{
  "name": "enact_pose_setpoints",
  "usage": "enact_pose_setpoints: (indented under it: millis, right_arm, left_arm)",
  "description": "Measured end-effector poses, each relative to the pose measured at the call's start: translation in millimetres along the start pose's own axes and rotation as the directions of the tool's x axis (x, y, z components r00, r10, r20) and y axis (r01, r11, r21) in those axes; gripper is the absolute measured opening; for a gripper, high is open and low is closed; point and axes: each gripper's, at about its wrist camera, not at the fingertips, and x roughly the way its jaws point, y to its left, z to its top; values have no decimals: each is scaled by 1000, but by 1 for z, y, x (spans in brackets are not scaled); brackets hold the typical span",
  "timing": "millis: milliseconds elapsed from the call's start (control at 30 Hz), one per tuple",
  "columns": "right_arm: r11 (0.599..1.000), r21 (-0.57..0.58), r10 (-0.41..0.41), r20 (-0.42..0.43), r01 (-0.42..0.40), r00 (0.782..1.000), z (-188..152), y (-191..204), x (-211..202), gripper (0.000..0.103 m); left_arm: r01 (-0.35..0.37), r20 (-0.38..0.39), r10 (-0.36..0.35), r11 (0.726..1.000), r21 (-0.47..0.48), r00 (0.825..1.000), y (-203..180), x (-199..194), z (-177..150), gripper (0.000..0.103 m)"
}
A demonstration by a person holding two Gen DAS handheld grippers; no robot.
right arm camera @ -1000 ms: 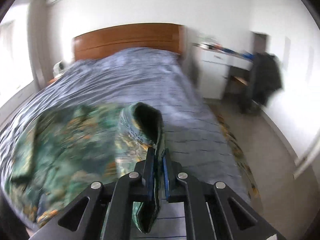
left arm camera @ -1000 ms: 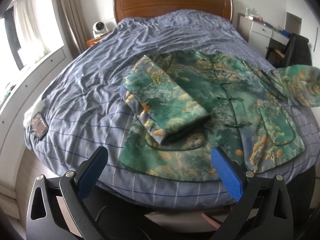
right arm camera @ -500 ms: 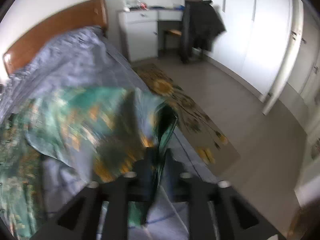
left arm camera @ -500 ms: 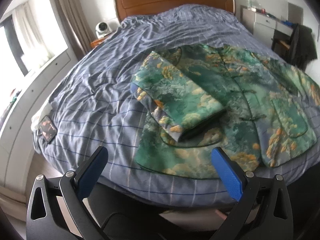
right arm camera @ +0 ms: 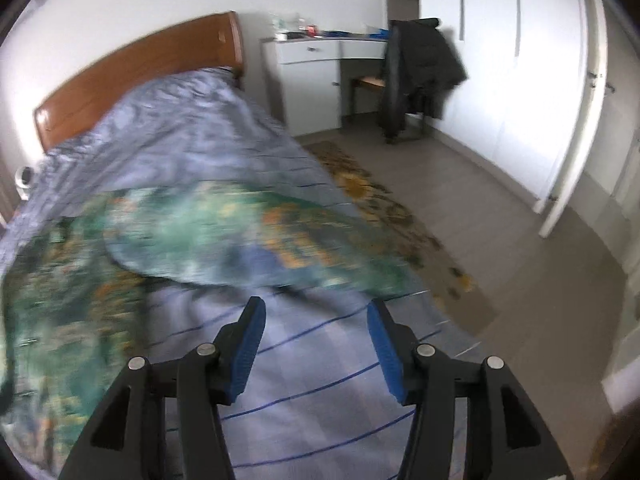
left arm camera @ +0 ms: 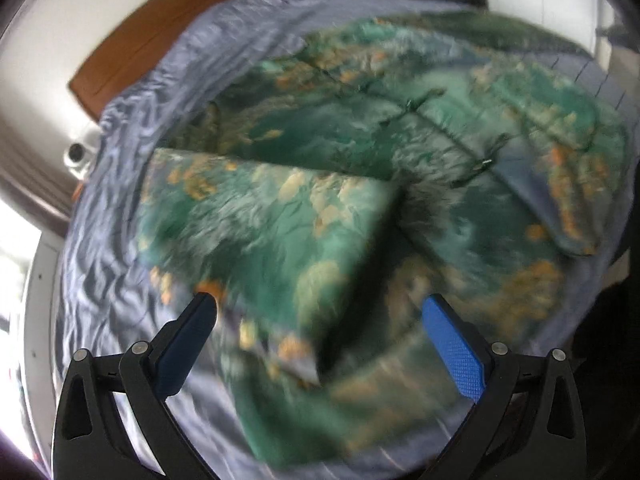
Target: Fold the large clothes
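The green flowery jacket [left arm camera: 400, 168] lay flat on the blue bed cover [right arm camera: 192, 128], with 1 sleeve [left arm camera: 256, 232] folded across it. The left gripper [left arm camera: 320, 316] hung wide apart above that sleeve. The right gripper [right arm camera: 316, 320] was opening, with nothing between its 2 fingers.

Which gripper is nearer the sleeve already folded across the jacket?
Left. The left gripper hangs open just above the folded sleeve, its fingers on either side of the cuff end. The right gripper, jaws opening and empty, is over bare bedspread beside the other sleeve.
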Motion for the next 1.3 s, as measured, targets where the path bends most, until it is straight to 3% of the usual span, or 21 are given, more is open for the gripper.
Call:
enact_pose_setpoints:
  millis: [167, 233, 333, 400, 467, 567, 733, 833, 933, 1033, 1133, 1233, 1300]
  right_arm:
    - [994, -49, 102, -1, -102, 995, -18, 46, -31, 54]
    - [988, -81, 132, -10, -133, 991, -26, 65, -40, 54]
    - [977, -125, 169, -22, -171, 985, -36, 87, -50, 54]
    - [969, -148, 195, -30, -198, 980, -41, 103, -55, 54]
    - [961, -164, 222, -32, -224, 974, -44, 116, -59, 54]
    - [946, -189, 262, -35, -264, 964, -47, 135, -65, 54]
    - [926, -239, 293, -35, -292, 956, -51, 154, -72, 54]
    - [921, -256, 297, -30, -295, 954, -52, 159, -75, 54]
    - [919, -257, 303, -26, -300, 952, -51, 161, -80, 54]
    - [915, -262, 311, -23, -306, 950, -52, 165, -83, 54]
    - [907, -278, 324, -22, -317, 946, -54, 172, -86, 54]
    - [897, -298, 338, -18, -328, 941, -56, 179, -90, 54]
    - [892, -303, 347, -18, -336, 938, -57, 182, -92, 54]
  left_arm:
    - [109, -71, -114, 992, -70, 991, 32, 50, 6, 100]
    - [161, -63, -168, 982, -94, 984, 39, 55, 4, 88]
    - [260, -49, -268, 957, -129, 962, 53, 53, 2, 62]
    - [313, -41, -322, 937, -153, 946, 55, 50, 1, 27]
    - [316, -32, -325, 935, -160, 945, 54, 45, -1, 11]
    - [311, -7, -317, 934, -175, 948, 59, 34, -3, 8]
    - [272, 103, -254, 932, -240, 962, 83, -5, -6, 8]
    - [244, 198, -184, 909, -337, 963, 119, -40, -13, 8]
    - [192, 244, -92, 884, -427, 965, 156, -60, -21, 8]
    - [131, 253, 14, 827, -546, 967, 201, -75, -44, 8]
    - [64, 225, 126, 726, -684, 966, 249, -81, -80, 8]
    - [-15, 145, 208, 618, -786, 967, 284, -72, -121, 11]
    - [-130, 24, 272, 535, -835, 962, 302, -56, -152, 37]
